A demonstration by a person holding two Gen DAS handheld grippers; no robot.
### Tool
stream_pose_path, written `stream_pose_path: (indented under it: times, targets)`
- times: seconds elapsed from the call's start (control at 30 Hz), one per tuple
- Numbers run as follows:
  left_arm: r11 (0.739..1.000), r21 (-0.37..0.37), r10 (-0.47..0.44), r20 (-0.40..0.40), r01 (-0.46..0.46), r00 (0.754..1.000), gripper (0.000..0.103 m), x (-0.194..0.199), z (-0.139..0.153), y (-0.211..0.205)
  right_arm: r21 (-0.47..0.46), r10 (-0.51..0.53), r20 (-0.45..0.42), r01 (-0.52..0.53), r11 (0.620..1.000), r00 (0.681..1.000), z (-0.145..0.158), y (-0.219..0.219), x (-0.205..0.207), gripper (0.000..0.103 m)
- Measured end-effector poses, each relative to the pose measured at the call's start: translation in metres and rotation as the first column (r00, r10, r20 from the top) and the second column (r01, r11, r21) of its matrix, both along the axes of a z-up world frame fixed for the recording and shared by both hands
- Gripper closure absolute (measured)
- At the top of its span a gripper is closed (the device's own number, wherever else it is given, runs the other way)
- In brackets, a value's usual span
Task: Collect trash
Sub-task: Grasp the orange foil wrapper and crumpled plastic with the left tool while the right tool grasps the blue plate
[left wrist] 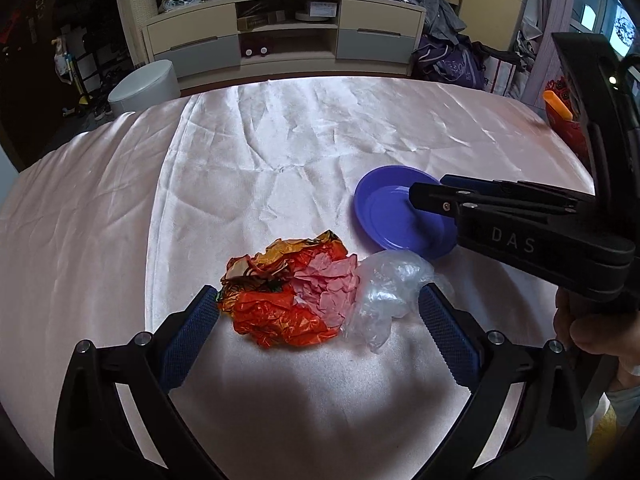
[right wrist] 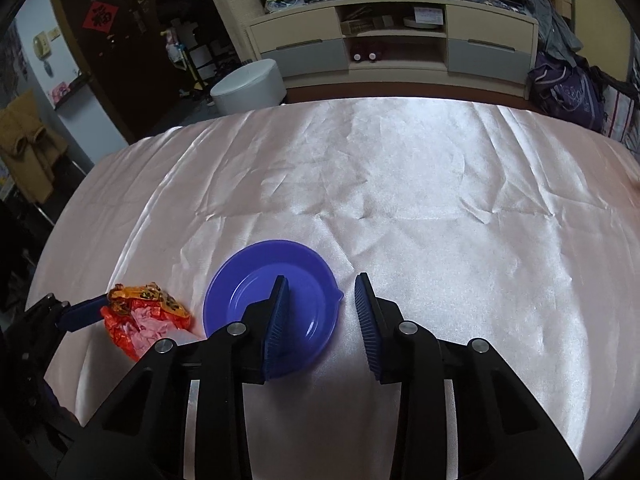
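Note:
A pile of trash lies on the pink satin cloth: a crumpled orange foil wrapper (left wrist: 276,304), pink paper (left wrist: 328,284) and a clear plastic bag (left wrist: 384,296). My left gripper (left wrist: 320,300) is open, its blue pads on either side of the pile. A purple plastic plate (left wrist: 388,216) sits just beyond the pile to the right. My right gripper (right wrist: 322,292) is open, its left finger over the purple plate (right wrist: 248,292), the plate's right edge between the fingers. The orange wrapper (right wrist: 140,308) shows at the left in the right wrist view. The right gripper (left wrist: 428,194) also shows over the plate in the left wrist view.
The satin cloth (right wrist: 440,200) covers the whole table. A white round stool (right wrist: 250,84) stands beyond its far left edge. A TV cabinet (left wrist: 284,36) with clutter lines the back wall. Bags (right wrist: 568,92) lie at the back right.

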State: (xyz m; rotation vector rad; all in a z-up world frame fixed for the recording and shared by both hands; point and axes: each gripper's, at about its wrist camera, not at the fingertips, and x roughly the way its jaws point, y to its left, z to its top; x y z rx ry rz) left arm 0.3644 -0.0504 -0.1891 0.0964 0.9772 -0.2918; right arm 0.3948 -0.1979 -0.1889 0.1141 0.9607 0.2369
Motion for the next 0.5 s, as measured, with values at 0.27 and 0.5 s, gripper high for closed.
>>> stream_pose_path:
  times: [0.27,0.5]
  targets:
    - [0.999,0.037,0.022,0.024,-0.023,0.999,0.062,0.007,-0.003,0.010,0.045,0.010,-0.017,-0.009,0.999,1.000,-0.001,-0.007,0.000,0.078]
    - [0.999,0.001,0.035,0.012,-0.035,0.999,0.077,0.012,0.000,0.022,0.056,0.010,-0.012,-0.010,0.998,1.000,-0.003,-0.008,0.000,0.096]
